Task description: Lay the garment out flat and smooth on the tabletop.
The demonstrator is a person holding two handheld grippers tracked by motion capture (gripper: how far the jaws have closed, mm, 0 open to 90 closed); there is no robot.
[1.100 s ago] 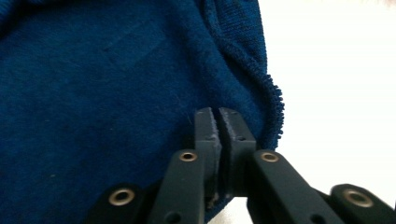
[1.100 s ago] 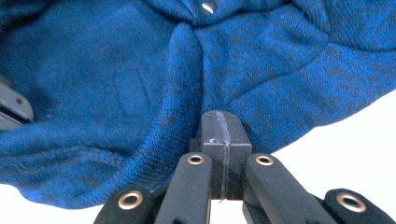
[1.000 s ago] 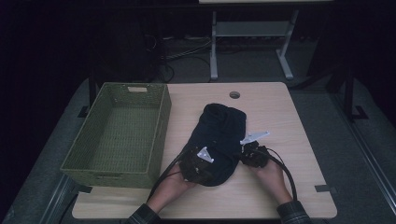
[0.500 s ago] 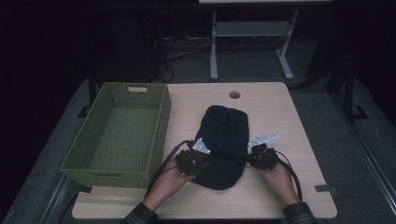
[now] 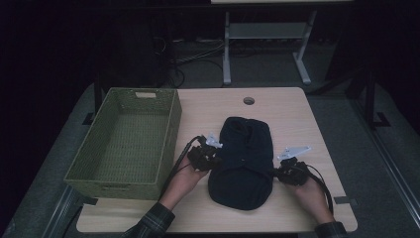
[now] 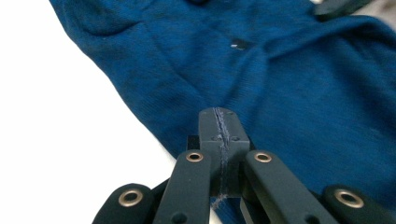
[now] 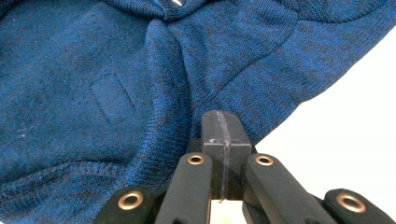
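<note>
A dark blue knit garment [image 5: 245, 158] lies folded lengthwise on the wooden table [image 5: 302, 119], its rounded end toward the person. My left gripper [image 5: 214, 157] is at the garment's left edge and my right gripper [image 5: 278, 171] at its right edge. In the left gripper view the jaws [image 6: 219, 115] are pressed together, and a crease in the cloth [image 6: 289, 84] runs into their tips. The right gripper view shows the same: jaws [image 7: 222, 120] shut, with a fold of the knit [image 7: 84, 93] gathered at their tips beside the bare table.
A green woven basket [image 5: 171, 129] stands empty on the left part of the table, close to my left hand. A round cable hole [image 5: 248, 100] sits near the far edge. A metal stand [image 5: 228, 44] and cables are on the dark floor beyond.
The garment has turned from slanted to straight and lies flatter. My hands have drawn apart, the left toward the basket, the right toward the right edge.
</note>
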